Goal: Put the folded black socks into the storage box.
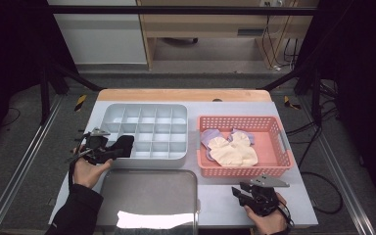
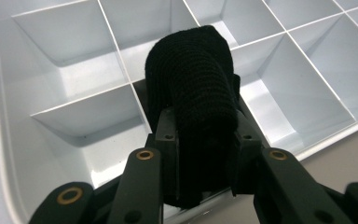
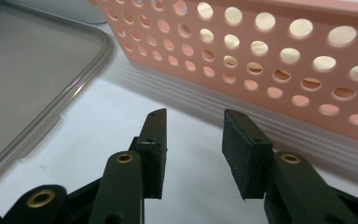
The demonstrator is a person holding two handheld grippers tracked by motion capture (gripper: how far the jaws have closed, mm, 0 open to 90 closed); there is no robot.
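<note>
A rolled black sock [image 2: 193,88] is clamped between the jaws of my left gripper [image 2: 205,130], which hangs over the near left cells of the white compartment tray [image 2: 74,98]. From above, the left gripper [image 1: 108,151] holds the black sock [image 1: 122,145] at the tray's [image 1: 144,108] front left corner. My right gripper [image 3: 193,135] stands open and holds nothing, low over the table just in front of the pink basket [image 3: 279,70]. In the high view the right gripper [image 1: 242,192] sits near the front right edge. The pink basket [image 1: 279,147] holds cream and lilac socks [image 1: 232,149].
A clear flat lid [image 1: 147,198] lies on the table in front of the compartment tray; its rim [image 3: 51,116] runs to the left of the right gripper. The table's edges are close on the left and the front.
</note>
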